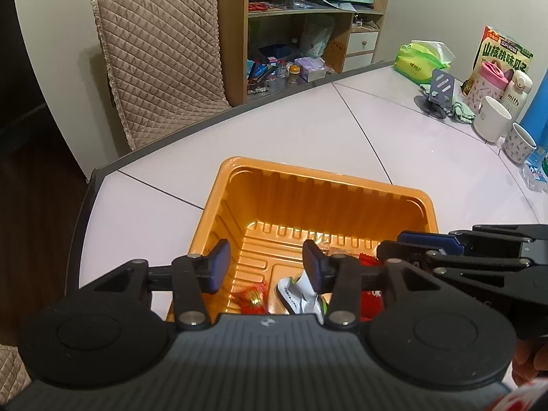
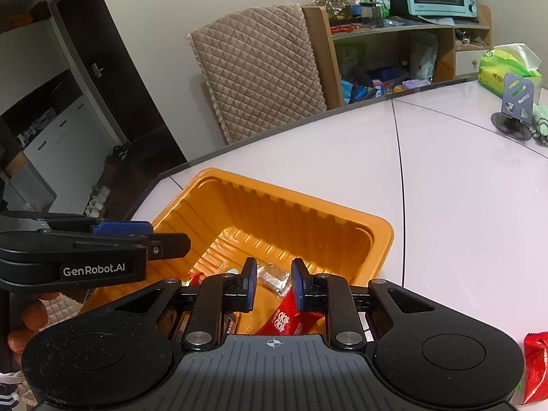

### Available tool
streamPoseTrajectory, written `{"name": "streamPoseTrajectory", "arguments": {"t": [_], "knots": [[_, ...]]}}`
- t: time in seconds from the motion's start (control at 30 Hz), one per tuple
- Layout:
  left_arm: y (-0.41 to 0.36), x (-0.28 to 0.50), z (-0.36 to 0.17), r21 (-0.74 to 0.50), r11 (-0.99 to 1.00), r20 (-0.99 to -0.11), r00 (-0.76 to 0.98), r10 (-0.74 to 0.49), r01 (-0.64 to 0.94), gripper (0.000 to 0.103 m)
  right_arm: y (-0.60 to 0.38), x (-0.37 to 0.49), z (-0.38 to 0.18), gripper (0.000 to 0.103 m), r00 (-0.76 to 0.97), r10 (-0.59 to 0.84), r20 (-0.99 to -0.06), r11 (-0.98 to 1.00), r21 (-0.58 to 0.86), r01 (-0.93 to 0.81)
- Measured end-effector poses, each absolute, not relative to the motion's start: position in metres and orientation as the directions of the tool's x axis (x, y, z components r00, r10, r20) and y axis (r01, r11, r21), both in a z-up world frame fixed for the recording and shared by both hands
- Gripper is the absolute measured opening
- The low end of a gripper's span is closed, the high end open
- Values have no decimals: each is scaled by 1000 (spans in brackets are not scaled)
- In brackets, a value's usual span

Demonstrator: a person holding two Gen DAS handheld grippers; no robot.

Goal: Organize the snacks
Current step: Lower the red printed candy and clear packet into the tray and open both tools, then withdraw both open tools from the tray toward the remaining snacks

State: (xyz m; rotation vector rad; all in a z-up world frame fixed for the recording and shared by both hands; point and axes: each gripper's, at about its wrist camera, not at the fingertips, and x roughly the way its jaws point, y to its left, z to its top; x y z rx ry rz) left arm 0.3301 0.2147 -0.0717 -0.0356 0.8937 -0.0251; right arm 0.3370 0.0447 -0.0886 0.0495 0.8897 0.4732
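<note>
An orange plastic bin point(image 1: 308, 185) sits on the white table near its left edge; it also shows in the right wrist view point(image 2: 274, 205). Inside lie a small red candy packet point(image 1: 251, 297), a white-green wrapper point(image 1: 298, 294), a clear-wrapped snack point(image 2: 272, 277) and a red packet point(image 2: 287, 315). My left gripper point(image 1: 265, 263) is open and empty above the bin's near end. My right gripper point(image 2: 273, 284) is open and empty over the bin, just above the red packet. It enters the left wrist view from the right point(image 1: 428, 243). Another red snack packet point(image 2: 536, 366) lies on the table to the right.
At the table's far right stand a green tissue pack point(image 1: 421, 60), a phone stand point(image 1: 436, 92), a pink bottle point(image 1: 486, 85), white cups point(image 1: 491, 118) and a seed bag point(image 1: 503, 51). A quilted chair point(image 1: 161, 68) and a wooden shelf point(image 1: 308, 34) stand beyond the table.
</note>
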Motion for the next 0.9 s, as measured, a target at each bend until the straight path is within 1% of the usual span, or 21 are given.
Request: {"name": "streamPoseTrajectory", "arguments": {"t": [0.27,0.33,0.37,0.4,0.47,0.5,0.57,0.67,0.9], "knots": [[219,317,-65,-53,998,-784,620,-32,-16,49,45,331,-85,24,528,422,-737,892,233,-388],[220,313,-63,-59,998,-784,620,-31,-25,53,45,328,-84,25,528,424,-736,891,234,-390],[219,311,-61,-62,998,-785,619,-30,-30,57,45,326,-83,27,527,426,-736,890,236,-391],[219,309,-60,-64,997,-784,620,-29,-34,60,45,324,-82,28,526,428,-735,889,237,-392],[219,303,-55,-70,997,-781,624,-31,-38,61,44,320,-79,40,528,429,-733,889,237,-392],[218,300,-53,-73,997,-780,625,-33,-39,62,43,318,-77,43,533,429,-729,889,237,-392],[218,293,-49,-76,996,-783,622,-28,-50,68,42,313,-73,54,544,431,-720,889,236,-393],[216,283,-42,-78,995,-784,621,-20,-66,70,38,303,-67,61,554,431,-712,890,234,-391],[210,249,-27,-58,993,-782,623,19,-104,71,28,275,-53,68,564,438,-700,888,239,-394]]}}
